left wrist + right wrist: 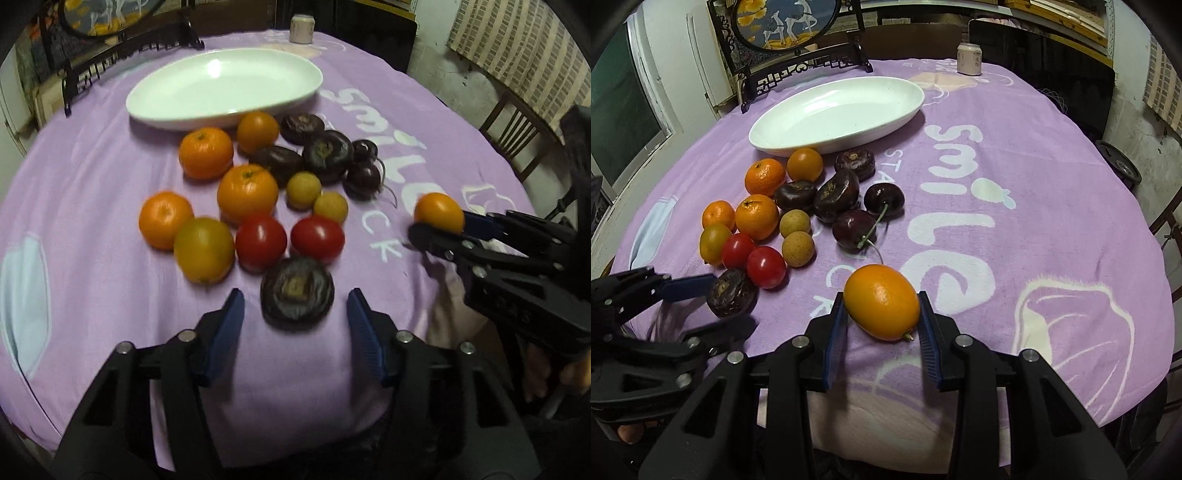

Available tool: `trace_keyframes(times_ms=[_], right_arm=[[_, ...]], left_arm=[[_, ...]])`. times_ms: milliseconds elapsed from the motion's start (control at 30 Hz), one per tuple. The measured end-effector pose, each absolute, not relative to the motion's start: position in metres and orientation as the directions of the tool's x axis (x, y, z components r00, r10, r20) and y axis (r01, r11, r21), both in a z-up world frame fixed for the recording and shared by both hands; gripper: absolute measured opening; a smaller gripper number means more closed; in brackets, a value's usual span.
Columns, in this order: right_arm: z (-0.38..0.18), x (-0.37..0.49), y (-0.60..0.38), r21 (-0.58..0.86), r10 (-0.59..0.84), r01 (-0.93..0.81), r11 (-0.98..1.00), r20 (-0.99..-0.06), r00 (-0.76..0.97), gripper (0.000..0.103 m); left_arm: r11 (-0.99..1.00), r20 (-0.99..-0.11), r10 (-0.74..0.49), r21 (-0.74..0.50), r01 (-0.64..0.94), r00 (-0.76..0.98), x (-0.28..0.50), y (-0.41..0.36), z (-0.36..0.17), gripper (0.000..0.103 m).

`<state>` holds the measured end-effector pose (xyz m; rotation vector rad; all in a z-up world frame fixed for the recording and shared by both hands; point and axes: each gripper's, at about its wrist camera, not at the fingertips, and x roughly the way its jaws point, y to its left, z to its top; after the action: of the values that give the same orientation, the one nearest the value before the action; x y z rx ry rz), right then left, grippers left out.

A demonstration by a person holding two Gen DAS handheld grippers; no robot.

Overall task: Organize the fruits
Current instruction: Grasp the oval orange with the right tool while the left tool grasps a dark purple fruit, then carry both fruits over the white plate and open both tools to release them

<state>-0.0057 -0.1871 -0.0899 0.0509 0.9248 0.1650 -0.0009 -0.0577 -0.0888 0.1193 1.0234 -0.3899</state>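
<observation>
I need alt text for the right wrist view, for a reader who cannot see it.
The right gripper holds an orange kumquat between its blue pads above a purple tablecloth. Beyond it lie mixed fruits and an empty white dish; the open left gripper brackets a dark water chestnut.

The purple cloth (1052,177) covering the worktop is showing 1 large white word, "smile". Smaller white letters beside it are reading "STA" and, lower down, "CK"; the rest is hidden by fruit. The can (969,59) is bearing print too small to read.
</observation>
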Motion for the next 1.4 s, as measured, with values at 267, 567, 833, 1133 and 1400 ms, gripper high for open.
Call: trace_keyframes(times_ms=[267, 567, 833, 1133, 1400], right_arm=[[-0.090, -0.003, -0.186, 0.118, 0.169, -0.124, 0.985, -0.791, 0.588, 0.038], [-0.068, 0.020, -0.178, 0.112, 0.203, -0.185, 0.976, -0.767, 0.609, 0.038], [-0.015, 0.140, -0.164, 0.156, 0.293, -0.265, 0.951, -0.723, 0.625, 0.038], [-0.049, 0.284, -0.147, 0.152, 0.259, -0.237, 0.960, -0.806, 0.532, 0.038], [-0.049, 0.281, -0.142, 0.069, 0.198, -0.228, 0.971, -0.771, 0.605, 0.063]], left_arm=[[0.926, -0.839, -0.279, -0.107, 0.361, 0.468, 0.003, -0.046, -0.080, 0.039], [0.936, -0.777, -0.284, -0.096, 0.340, 0.562, 0.018, -0.020, -0.034, 0.039], [0.978, -0.774, -0.176, -0.066, 0.199, 0.609, 0.179, -0.004, -0.002, 0.039], [0.985, -0.829, -0.172, -0.149, 0.087, 0.532, 0.309, 0.005, -0.039, 0.040], [0.987, -0.793, -0.160, -0.134, 0.088, 0.587, 0.294, 0.008, -0.032, 0.077]])
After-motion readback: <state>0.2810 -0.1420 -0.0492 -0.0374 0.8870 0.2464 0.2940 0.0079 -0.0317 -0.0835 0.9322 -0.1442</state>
